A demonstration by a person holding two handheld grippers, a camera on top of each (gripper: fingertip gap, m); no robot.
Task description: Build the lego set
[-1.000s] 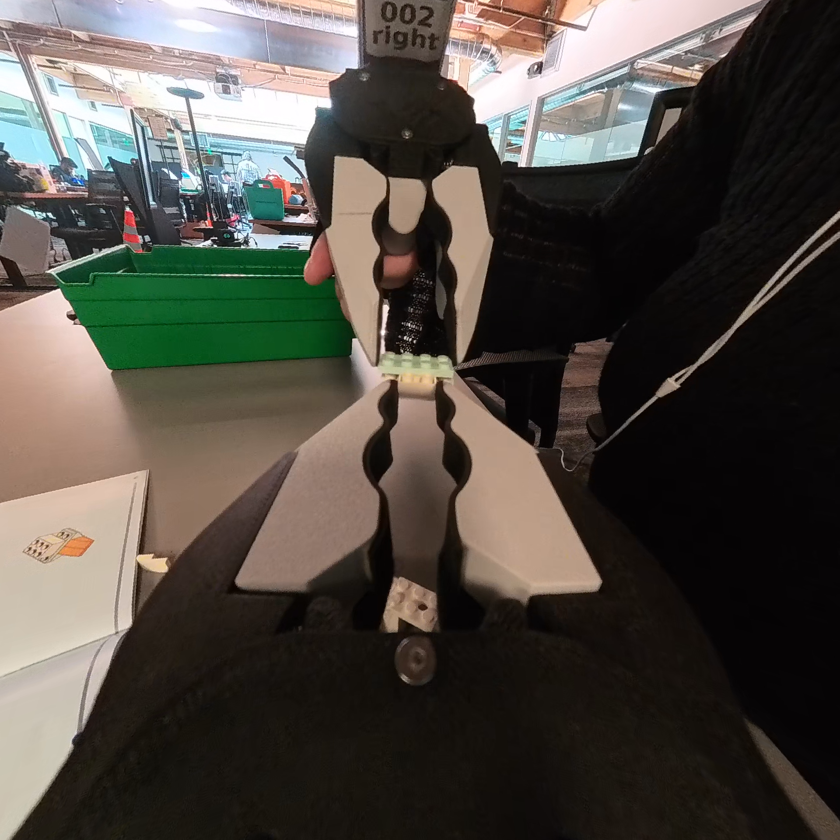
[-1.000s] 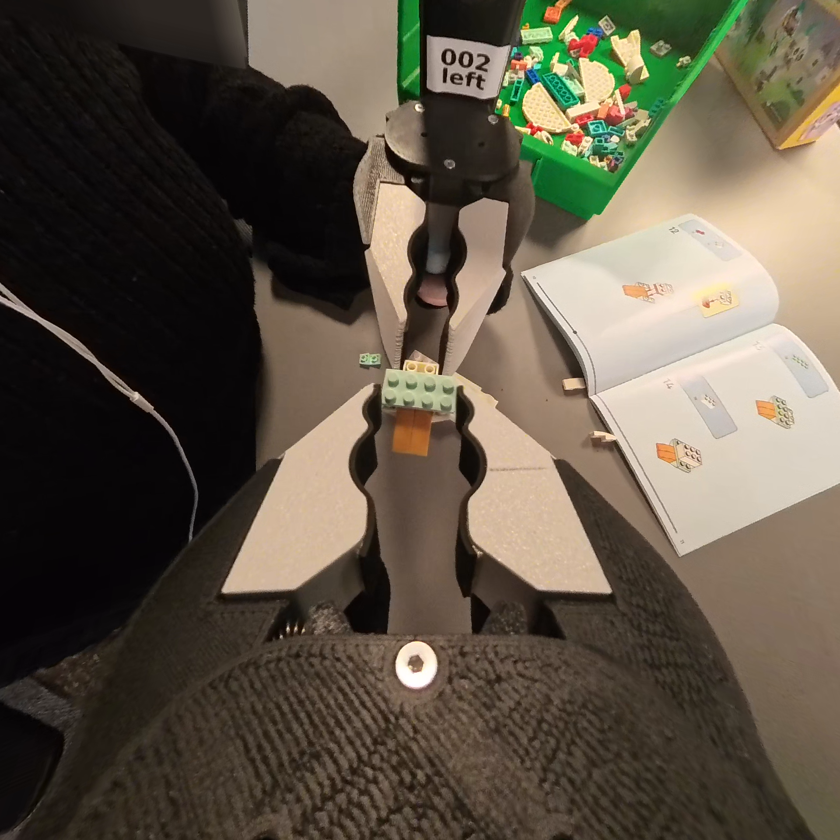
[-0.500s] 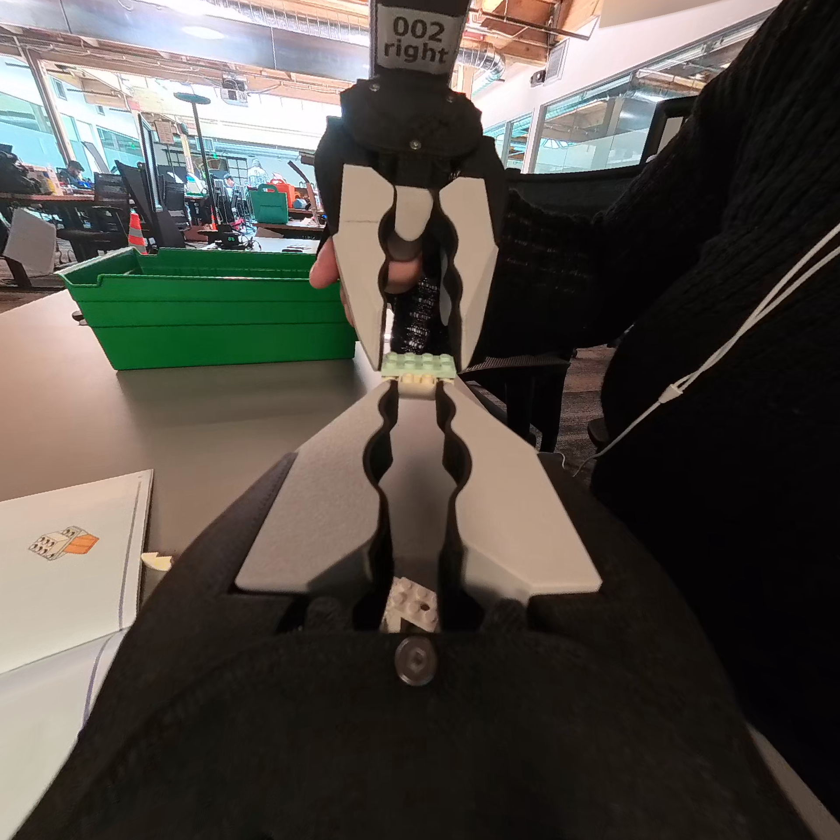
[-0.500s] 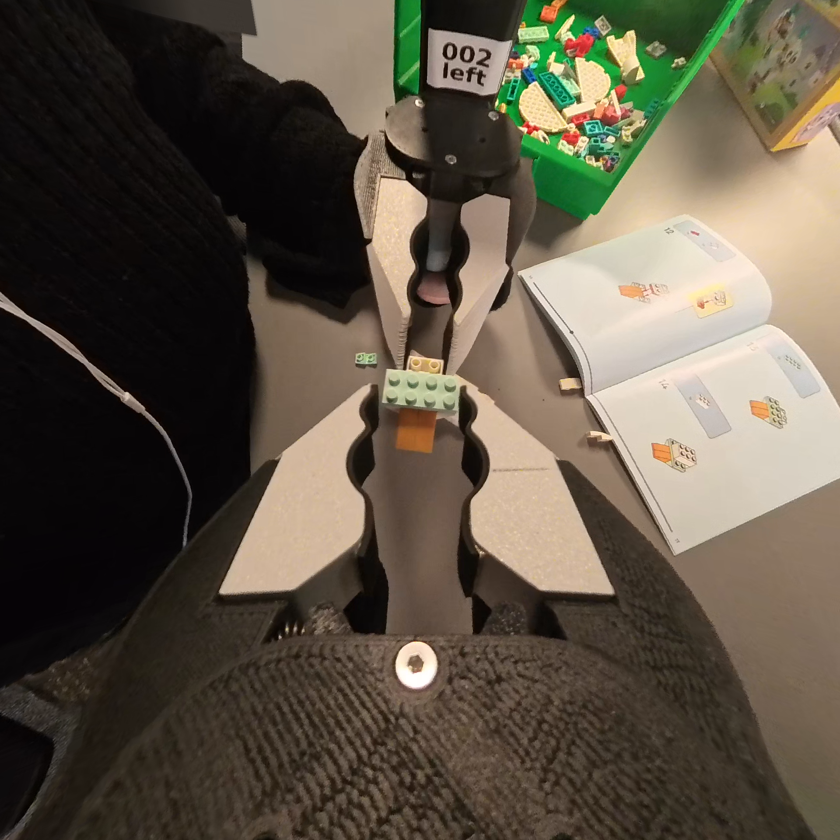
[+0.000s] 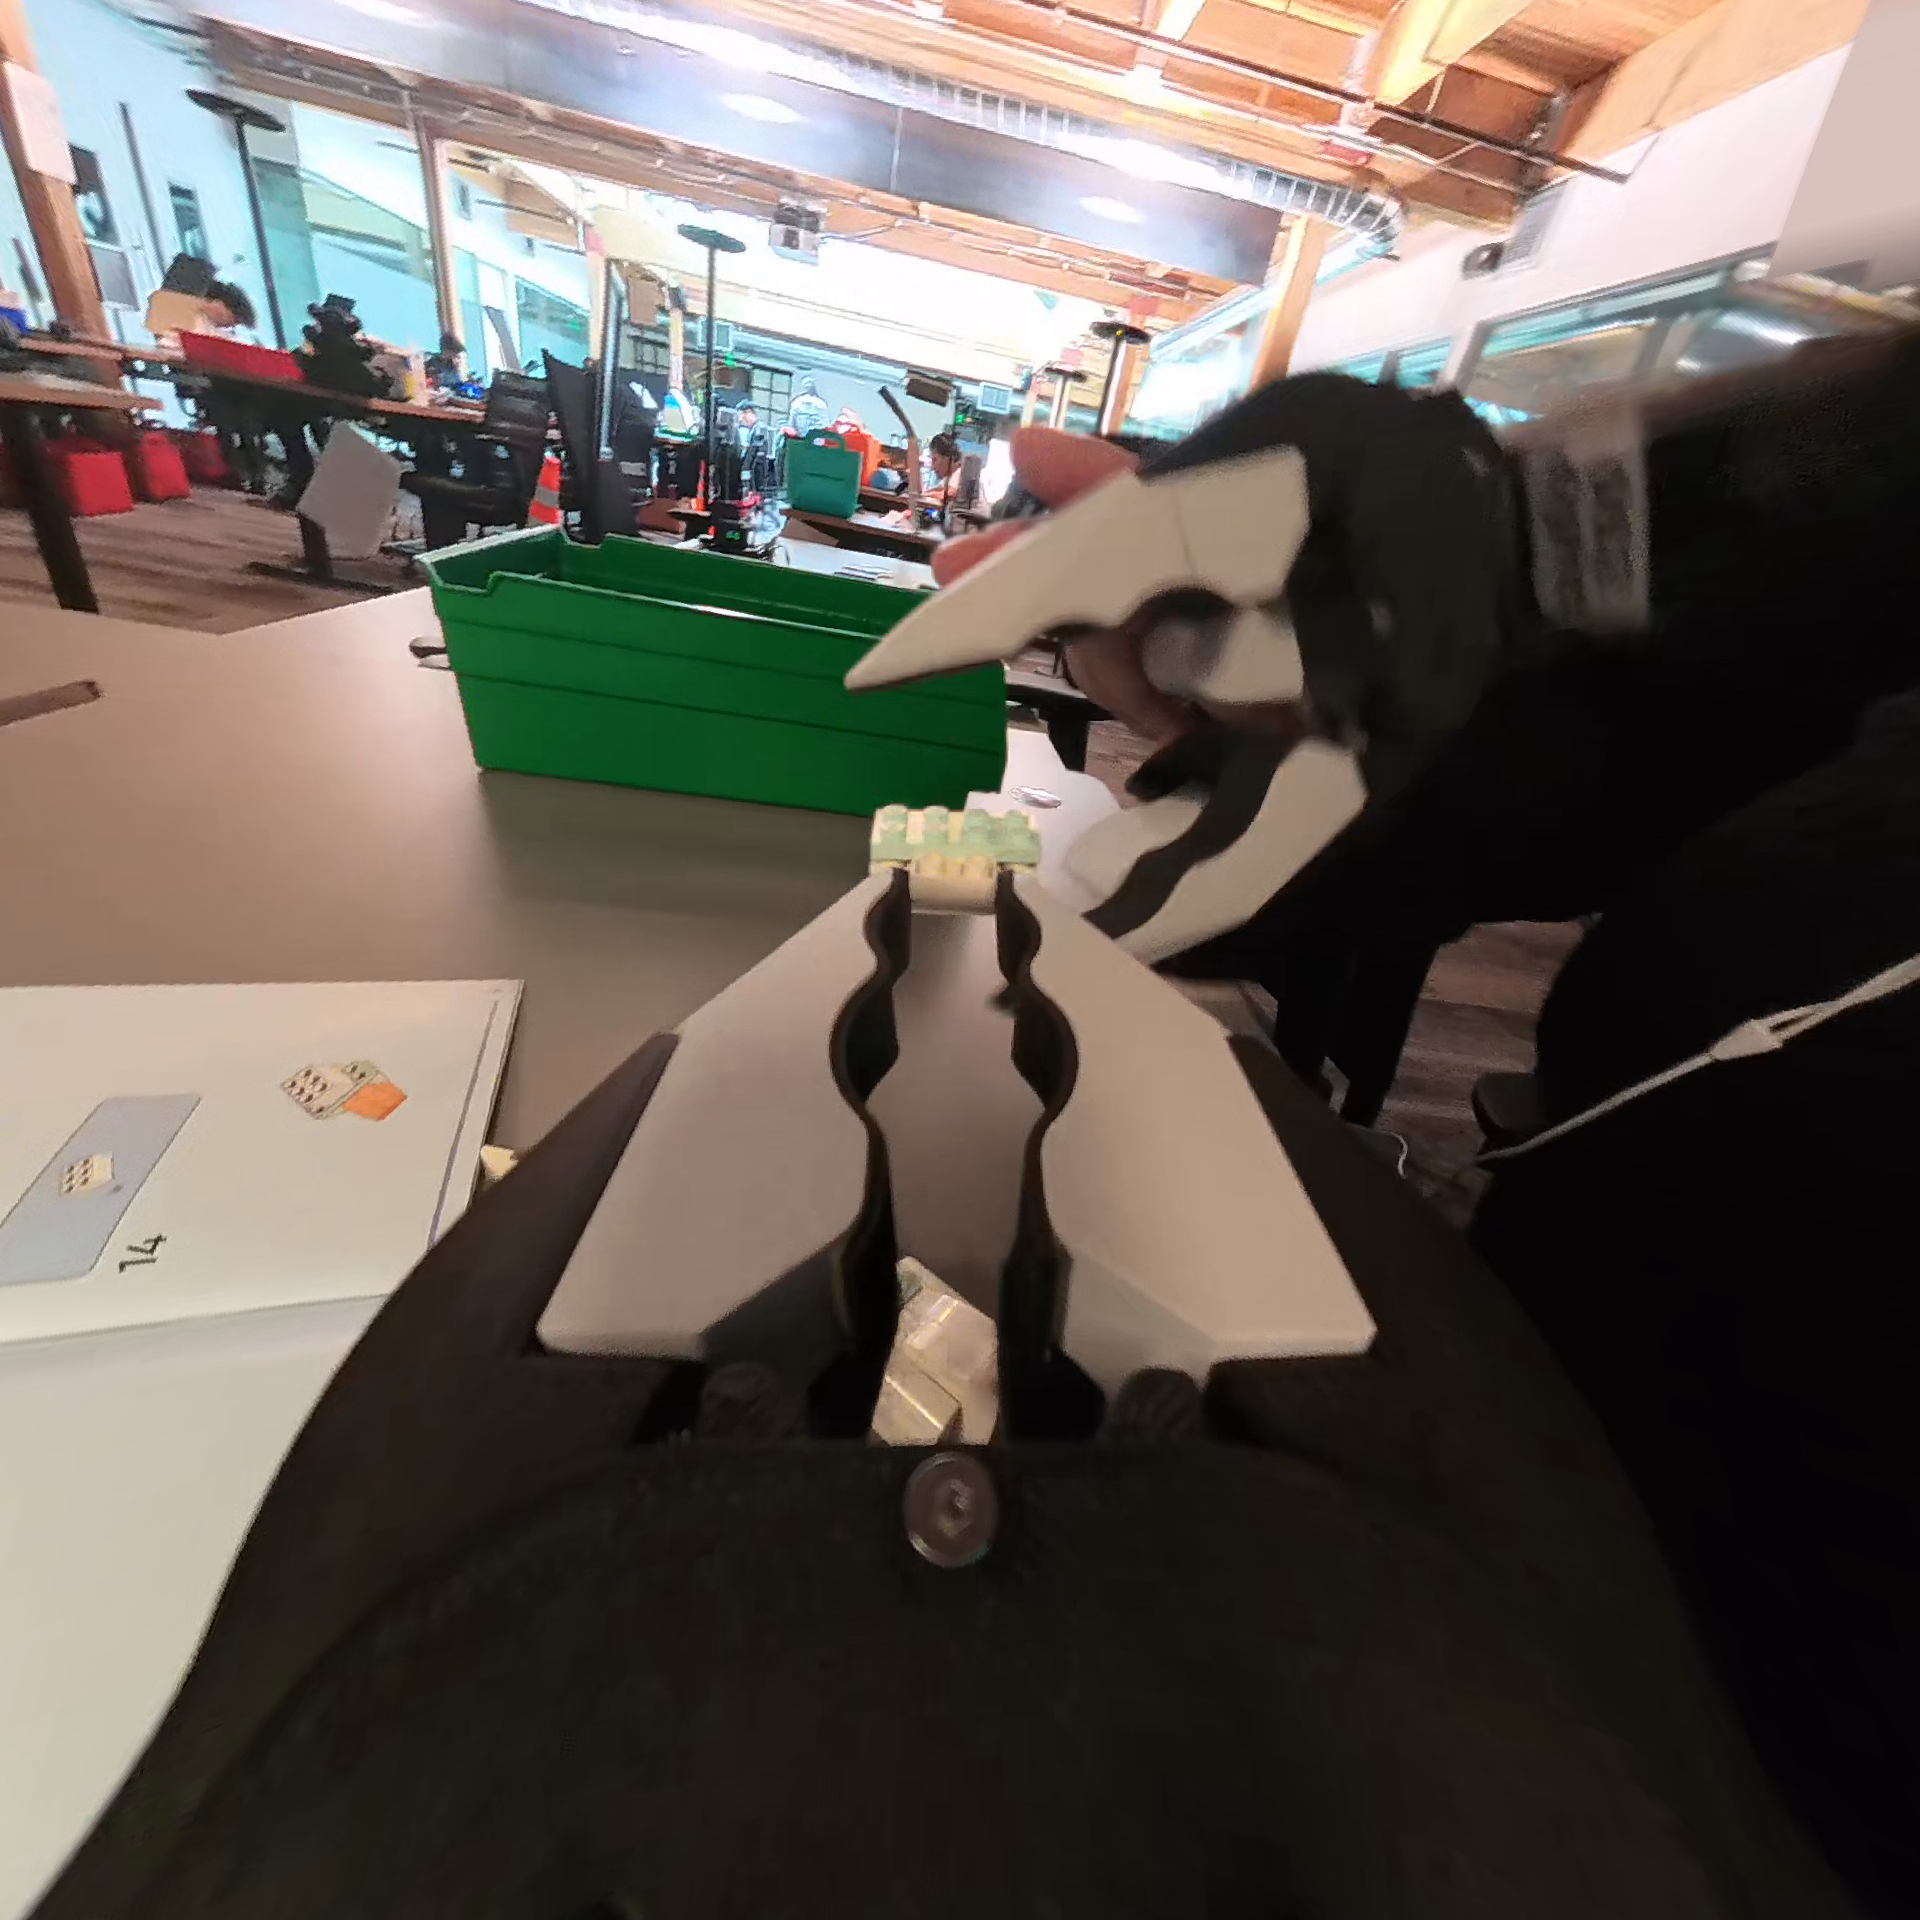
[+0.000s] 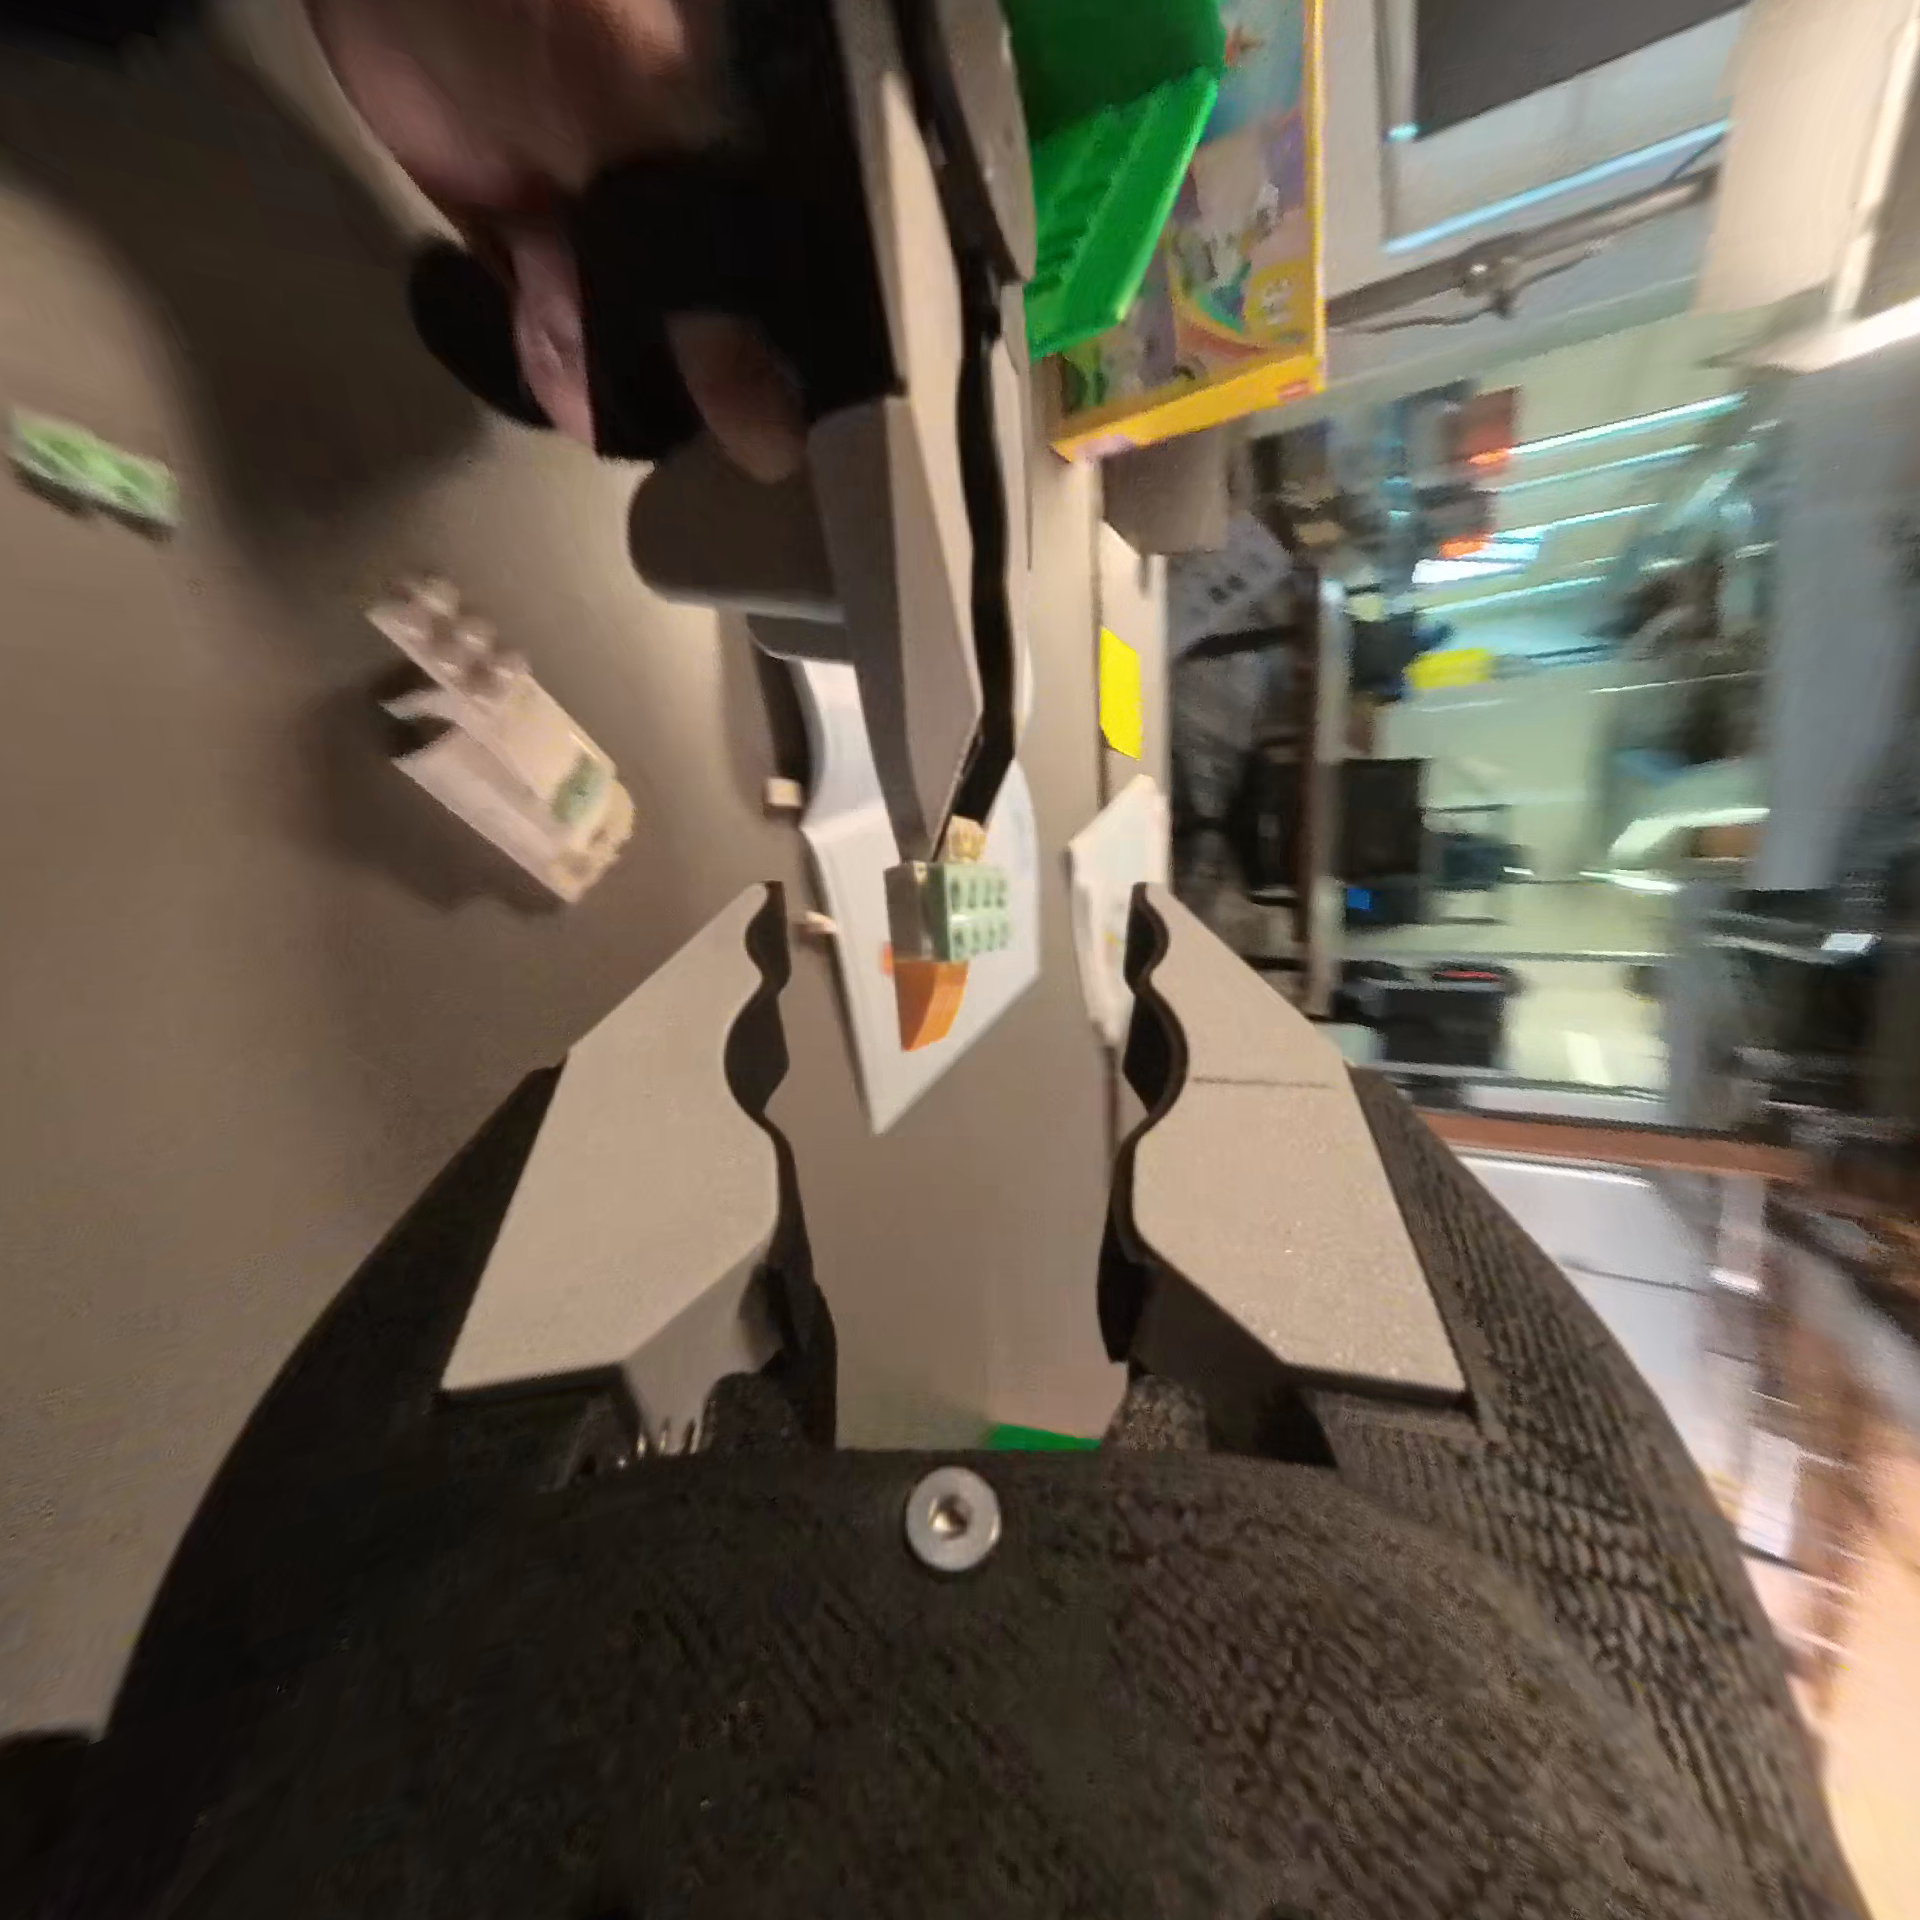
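Note:
My left gripper (image 5: 954, 896) is shut on a small lego assembly (image 5: 954, 844): a mint green plate on a cream brick. In the right wrist view the assembly (image 6: 971, 914) hangs from the left gripper's fingertips (image 6: 935, 769), with an orange sloped piece (image 6: 928, 1003) at its lower end. My right gripper (image 6: 953, 906) is open, its jaws wide apart on either side of the assembly without touching it. In the left wrist view its white fingers (image 5: 1091, 582) are spread and tilted to the right of the assembly.
A green bin (image 5: 727, 686) stands on the grey table behind the assembly. An open instruction booklet (image 5: 239, 1143) lies at the left. A white lego build (image 6: 499, 738) and a green plate (image 6: 94, 473) lie on the table. A lego box (image 6: 1226, 260) stands beside the bin. Both grippers' tips are close together, under 4 cm apart.
My right gripper has opened, let go of the assembly and drawn back, rolling to the side. My left gripper keeps hold of the assembly. Both views have swung.

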